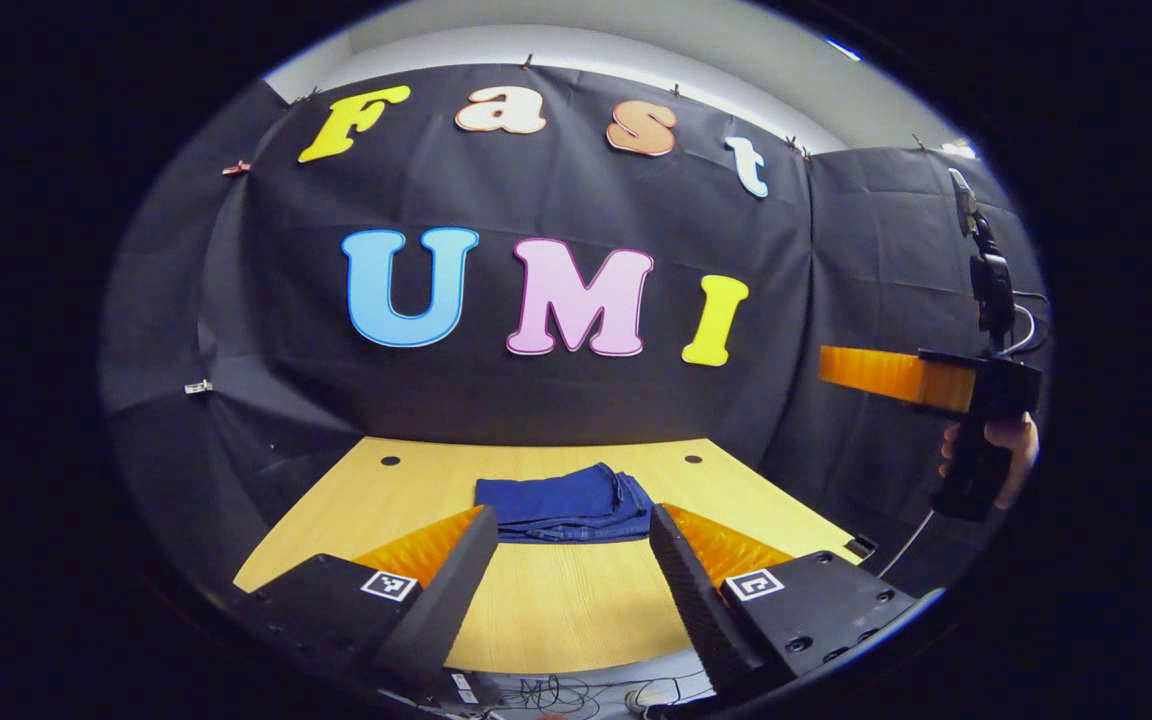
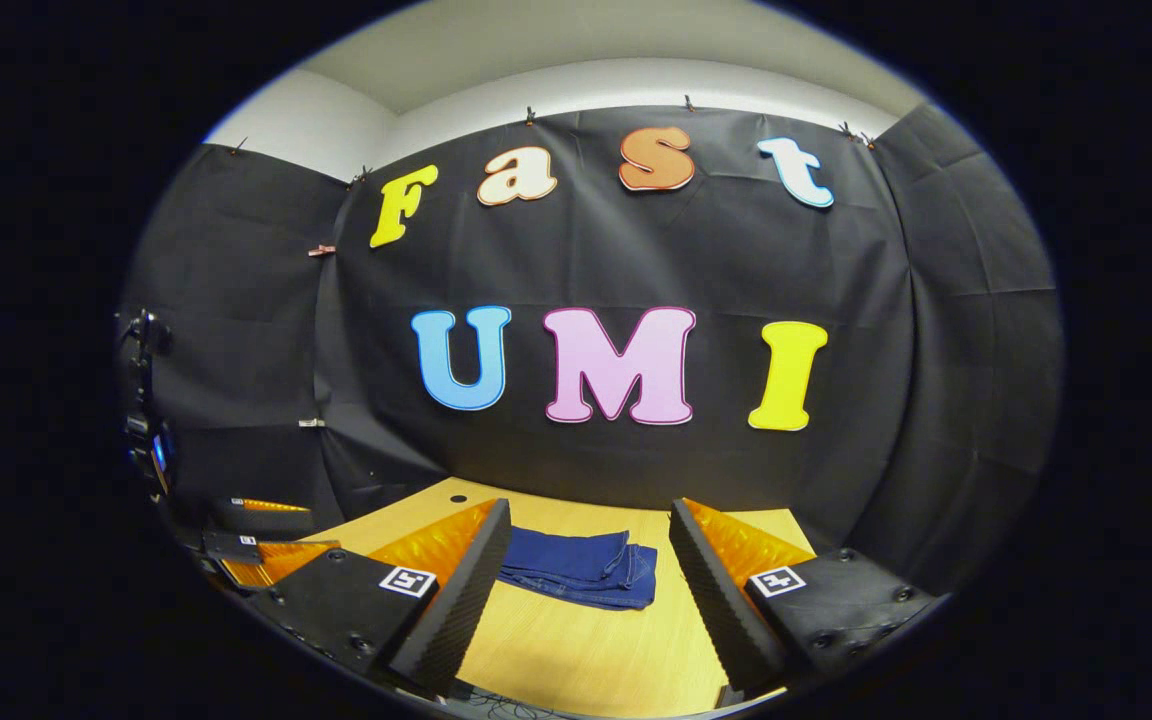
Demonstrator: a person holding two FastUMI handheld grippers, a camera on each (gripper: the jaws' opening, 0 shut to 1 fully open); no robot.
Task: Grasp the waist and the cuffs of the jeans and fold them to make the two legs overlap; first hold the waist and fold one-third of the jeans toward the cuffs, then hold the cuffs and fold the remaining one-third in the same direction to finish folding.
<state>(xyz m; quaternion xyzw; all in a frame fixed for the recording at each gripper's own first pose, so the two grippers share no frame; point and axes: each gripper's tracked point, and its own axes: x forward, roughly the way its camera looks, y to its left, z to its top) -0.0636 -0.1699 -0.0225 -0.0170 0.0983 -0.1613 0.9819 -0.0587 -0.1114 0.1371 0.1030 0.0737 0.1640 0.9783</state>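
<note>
We see the jeans (image 1: 564, 503) fully folded on the tabletop (image 1: 556, 600); both hand-held grippers (image 1: 566, 560) (image 2: 591, 570) hang spread, empty, nothing left

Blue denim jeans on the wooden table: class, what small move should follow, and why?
Probably none beyond keeping both tools back: the blue denim jeans lie as a compact folded stack on the wooden table, and the left tool and right tool are open, off the cloth.

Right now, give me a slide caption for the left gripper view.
Folded jeans lie on the wooden table beyond the open left gripper; the right gripper is held aloft, off to the side.
</note>
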